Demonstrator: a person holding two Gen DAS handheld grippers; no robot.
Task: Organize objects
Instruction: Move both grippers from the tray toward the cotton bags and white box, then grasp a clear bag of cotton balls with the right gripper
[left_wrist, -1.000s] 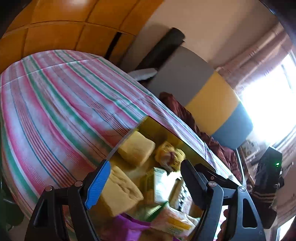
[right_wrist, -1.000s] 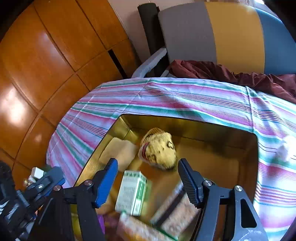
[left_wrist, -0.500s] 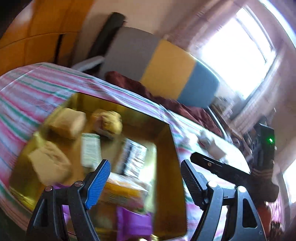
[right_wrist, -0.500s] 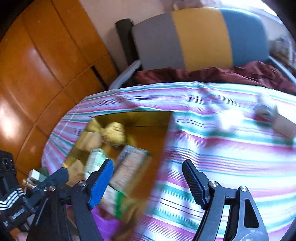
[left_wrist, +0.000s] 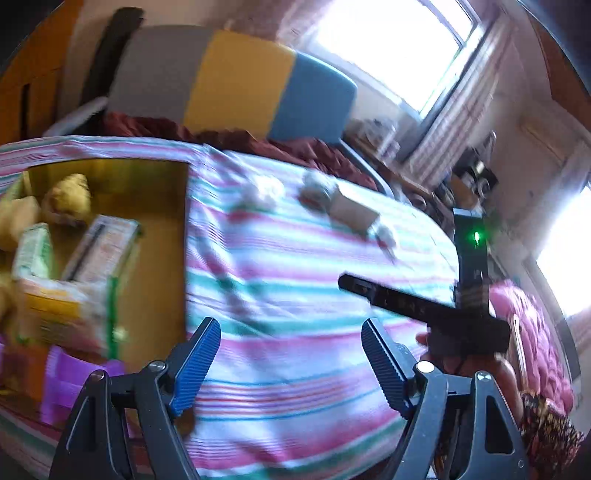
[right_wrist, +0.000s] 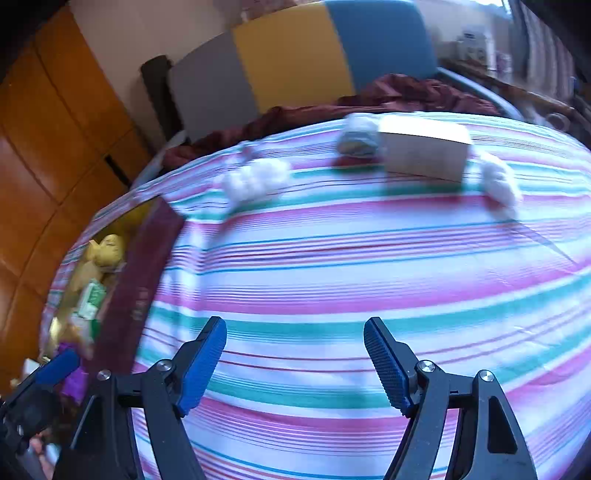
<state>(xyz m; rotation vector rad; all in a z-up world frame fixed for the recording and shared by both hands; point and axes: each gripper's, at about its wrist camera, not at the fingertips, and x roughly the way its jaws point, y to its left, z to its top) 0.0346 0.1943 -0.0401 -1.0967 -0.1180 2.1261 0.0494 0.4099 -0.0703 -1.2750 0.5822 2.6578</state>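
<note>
Both hand-held grippers, left (left_wrist: 290, 360) and right (right_wrist: 295, 363), gape empty over the blurred striped cloth (right_wrist: 369, 258).

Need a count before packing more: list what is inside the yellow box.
Inside the yellow box: a yellow mesh bag, a green-white carton, a striped packet and purple packaging. Whatever lies beneath them is covered.

Left gripper (left_wrist: 290, 363) was angled downward, jaws apart, nothing between them; right gripper (right_wrist: 295, 363) likewise, jaws apart, empty.
</note>
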